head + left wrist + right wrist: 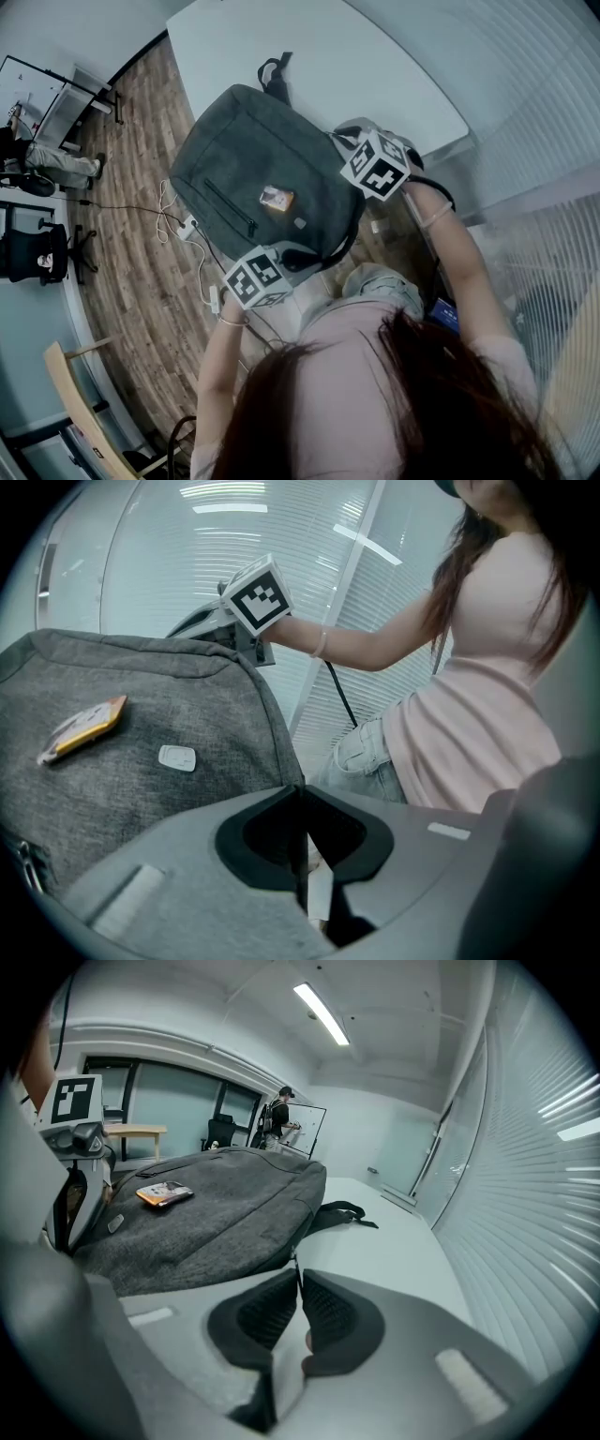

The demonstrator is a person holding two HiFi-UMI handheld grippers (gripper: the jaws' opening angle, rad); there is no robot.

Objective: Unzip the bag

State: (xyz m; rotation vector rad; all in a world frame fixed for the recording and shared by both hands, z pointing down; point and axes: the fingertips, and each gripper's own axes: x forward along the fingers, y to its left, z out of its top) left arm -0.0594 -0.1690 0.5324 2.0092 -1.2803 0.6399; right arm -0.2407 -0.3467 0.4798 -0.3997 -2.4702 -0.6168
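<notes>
A grey backpack [253, 173] lies flat on the white table [375, 56], with an orange tag [277, 198] on its front. My left gripper [309, 255] is shut on the bag's near corner edge, and the grey fabric [141, 733] runs right into its closed jaws [300, 787]. At the bag's right side edge, my right gripper [339, 137] is shut on a thin dark zipper pull [294, 1262] that leads from the bag [206, 1213]. In the left gripper view, the right gripper's marker cube [258, 592] shows past the bag's far corner.
The bag's black top handle [342, 1213] rests on the table beyond it. A slatted blind wall [553, 141] runs along the right. On the wooden floor to the left lie cables and a power strip [187, 225]. A person [279, 1115] stands far off at a whiteboard.
</notes>
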